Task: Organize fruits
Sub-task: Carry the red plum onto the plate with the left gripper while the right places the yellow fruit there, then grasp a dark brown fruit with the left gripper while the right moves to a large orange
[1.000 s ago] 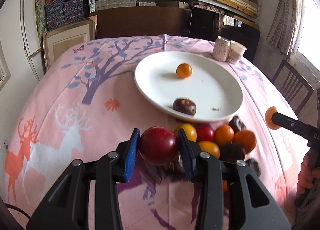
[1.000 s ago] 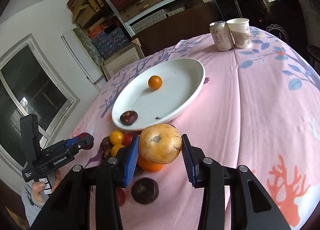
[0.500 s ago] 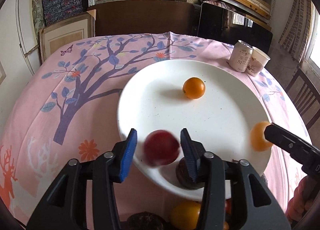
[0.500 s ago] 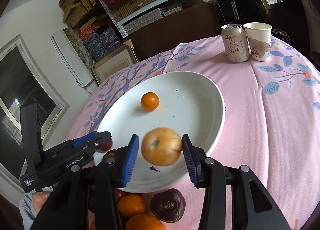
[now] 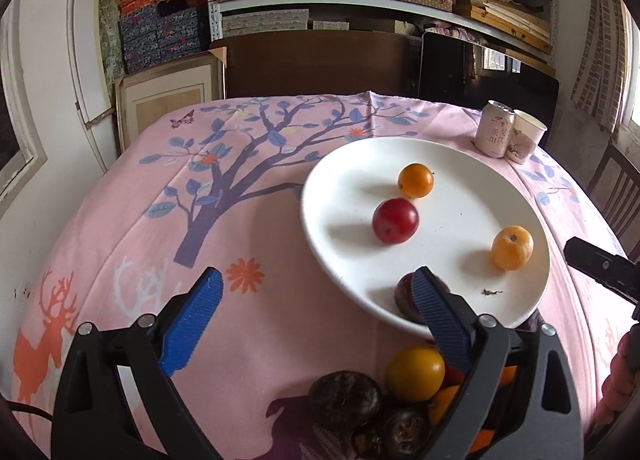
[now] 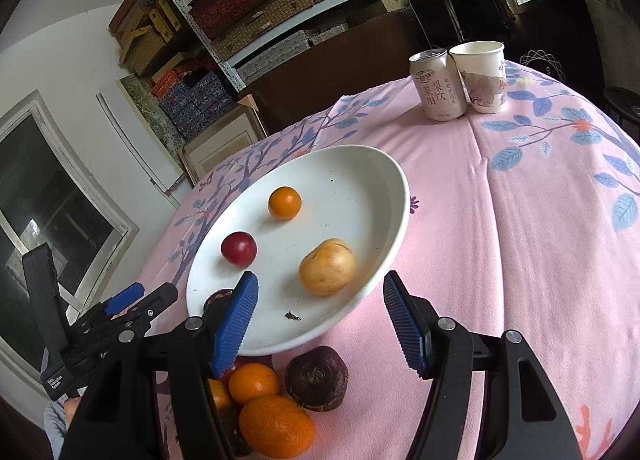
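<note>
A white plate (image 5: 460, 204) holds a small orange (image 5: 416, 180), a red fruit (image 5: 395, 221), a yellow-orange fruit (image 5: 512, 248) and a dark fruit (image 5: 404, 296) half hidden by one finger. My left gripper (image 5: 316, 280) hovers at the plate's near left rim, its jaws opening with nothing between them. My right gripper (image 6: 320, 284) is also opening at the near rim of the plate (image 6: 352, 188). The yellow-orange fruit (image 6: 327, 272) lies just beyond its tips, untouched. The red fruit (image 6: 239, 249) rests further left. A pile of oranges (image 6: 276, 426) and dark fruits (image 6: 316, 378) sits on the cloth below.
A drink can (image 6: 438, 86) and a paper cup (image 6: 484, 76) stand at the far right of the pink tablecloth. A wooden chair (image 5: 616, 196) is beside the table's right edge. Shelves of boxes line the wall behind.
Both grippers carried their fruit from the pile over the plate and opened. The red fruit and the yellow-orange fruit now lie loose on the plate.
</note>
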A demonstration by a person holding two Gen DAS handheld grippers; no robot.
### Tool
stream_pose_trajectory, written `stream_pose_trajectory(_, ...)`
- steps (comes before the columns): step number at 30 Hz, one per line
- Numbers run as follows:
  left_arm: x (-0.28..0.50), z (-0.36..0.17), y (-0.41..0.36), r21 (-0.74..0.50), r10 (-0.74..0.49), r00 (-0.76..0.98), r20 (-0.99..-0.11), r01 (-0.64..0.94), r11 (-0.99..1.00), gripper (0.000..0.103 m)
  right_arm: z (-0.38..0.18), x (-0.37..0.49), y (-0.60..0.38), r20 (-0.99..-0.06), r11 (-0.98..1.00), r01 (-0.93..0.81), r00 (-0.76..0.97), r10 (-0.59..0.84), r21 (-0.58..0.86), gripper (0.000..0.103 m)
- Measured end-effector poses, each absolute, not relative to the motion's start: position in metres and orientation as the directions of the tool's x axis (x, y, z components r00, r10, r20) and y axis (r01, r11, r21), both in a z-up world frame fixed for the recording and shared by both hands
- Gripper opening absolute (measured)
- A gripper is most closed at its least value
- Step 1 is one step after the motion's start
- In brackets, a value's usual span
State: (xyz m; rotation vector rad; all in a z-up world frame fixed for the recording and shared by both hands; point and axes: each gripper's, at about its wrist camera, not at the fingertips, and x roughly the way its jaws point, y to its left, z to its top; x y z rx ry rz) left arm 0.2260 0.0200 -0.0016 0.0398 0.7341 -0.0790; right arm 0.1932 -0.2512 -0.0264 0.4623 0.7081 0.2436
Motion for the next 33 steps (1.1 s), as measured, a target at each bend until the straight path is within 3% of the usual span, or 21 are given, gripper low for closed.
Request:
stream_pose_trajectory(6,0.207,-0.022,0.057,-0.038,-0.020,0.671,-0.741,-0.012,0.999,0.096,-0.031,0.169,-0.256,-0.570,0.854,-0.051,0.724,0.389,0.518,0.074)
stream_pose_trajectory(13,0.177,-0.026,0.069,-0.095,-0.070,0.665,-0.743,-0.001,0.995,0.096,-0.035,0.158,-0.259,-0.579,0.851,-0.027,0.721,0.380,0.525,0.079)
stream_pose_trajectory(20,0.174,-0.036,0.039,0.001,-0.056,0.651,-0.757,0.087,0.996,0.096,-0.038,0.159,-0.261,-0.592,0.844,-0.006,0.711,0.381,0.536,0.079)
stream_pose_trajectory(26,0.180,-0.036,0.039,0.091,0.019,0.671,-0.741,0.072,0.993,0.099,-0.038,0.160,-0.261,-0.591,0.841,-0.009,0.707,0.388,0.542,0.079)
stream_pose_trajectory(31,0.186,-0.034,0.067,0.204,0.241,0.671,-0.701,-0.136,0.970,0.099,-0.038,0.161,-0.263,-0.587,0.838,-0.007,0.710,0.389,0.546,0.079)
stream_pose_trajectory(33,0.185,-0.032,0.075,0.132,0.186,0.668,-0.720,-0.131,0.983,0.098,-0.037,0.160,-0.263,-0.585,0.837,-0.010,0.711,0.390,0.547,0.079)
